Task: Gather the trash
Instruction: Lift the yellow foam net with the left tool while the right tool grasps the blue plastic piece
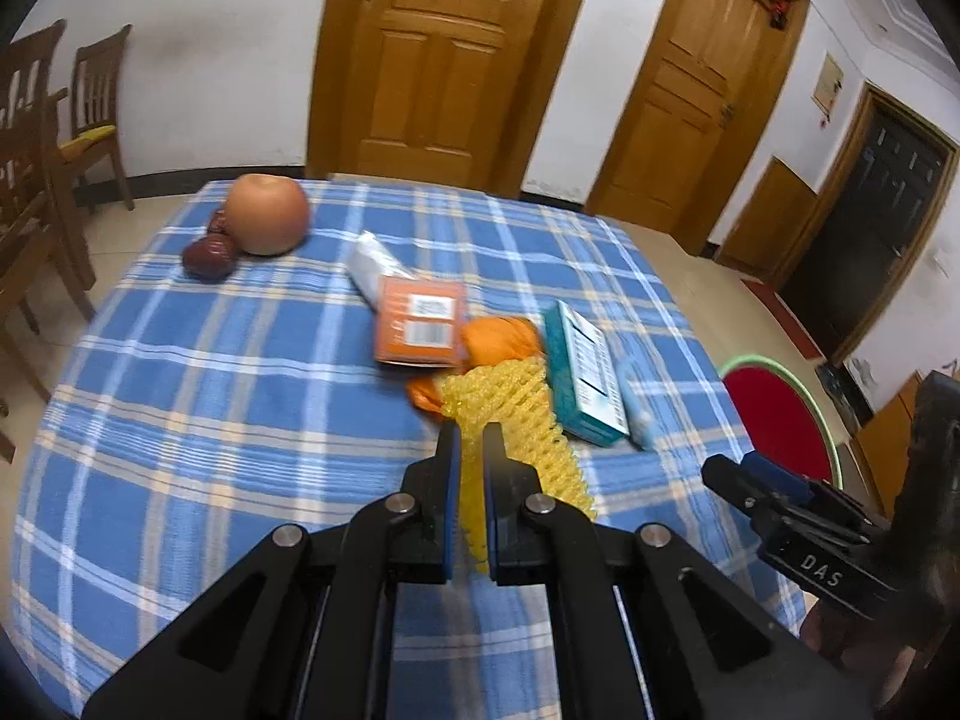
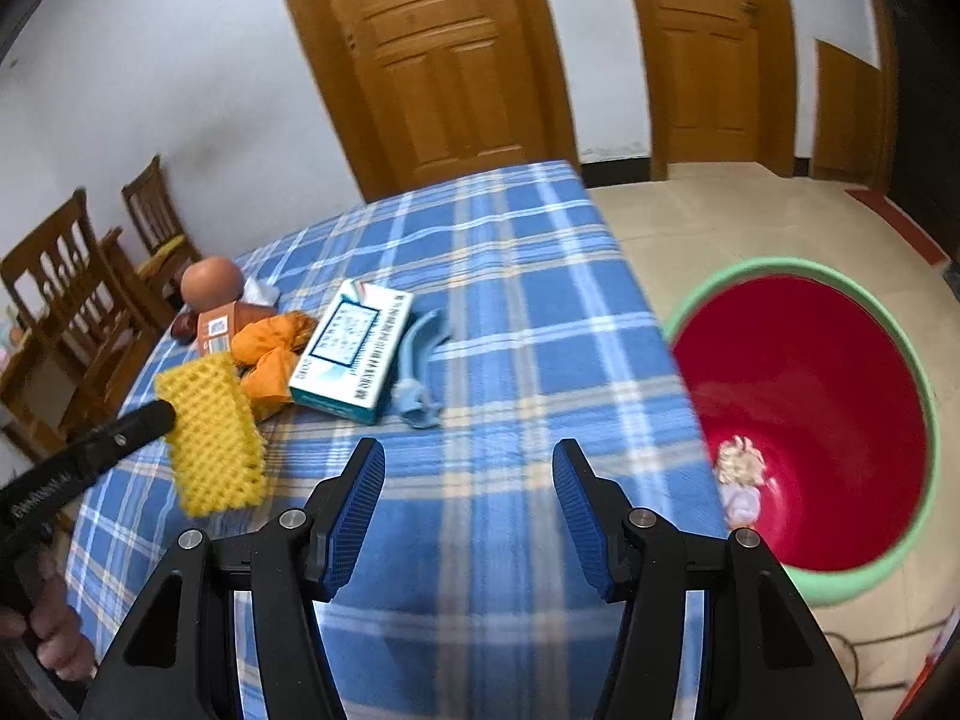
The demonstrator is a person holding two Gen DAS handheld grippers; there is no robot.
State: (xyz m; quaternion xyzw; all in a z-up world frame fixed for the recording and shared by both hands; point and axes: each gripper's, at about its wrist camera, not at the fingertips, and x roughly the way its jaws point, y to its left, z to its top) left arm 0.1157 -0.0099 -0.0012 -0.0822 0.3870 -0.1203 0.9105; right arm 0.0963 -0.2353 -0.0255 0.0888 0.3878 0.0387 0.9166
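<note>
My left gripper (image 1: 471, 438) is shut on a yellow foam fruit net (image 1: 528, 420), held just above the blue plaid tablecloth; the net also shows in the right wrist view (image 2: 213, 432). My right gripper (image 2: 468, 462) is open and empty over the table's near right part. On the cloth lie an orange plastic bag (image 1: 501, 339), an orange carton (image 1: 420, 324), a teal and white box (image 1: 585, 378), a white packet (image 1: 375, 261) and a pale blue wrapper (image 2: 417, 360). A red bin with a green rim (image 2: 804, 420) stands on the floor to the right, with crumpled trash (image 2: 741, 474) inside.
An apple (image 1: 267, 213) and dark red dates (image 1: 207, 258) sit at the table's far left. Wooden chairs (image 1: 36, 138) stand left of the table. Two wooden doors (image 1: 432, 54) are behind. The table edge (image 2: 660, 324) drops off beside the bin.
</note>
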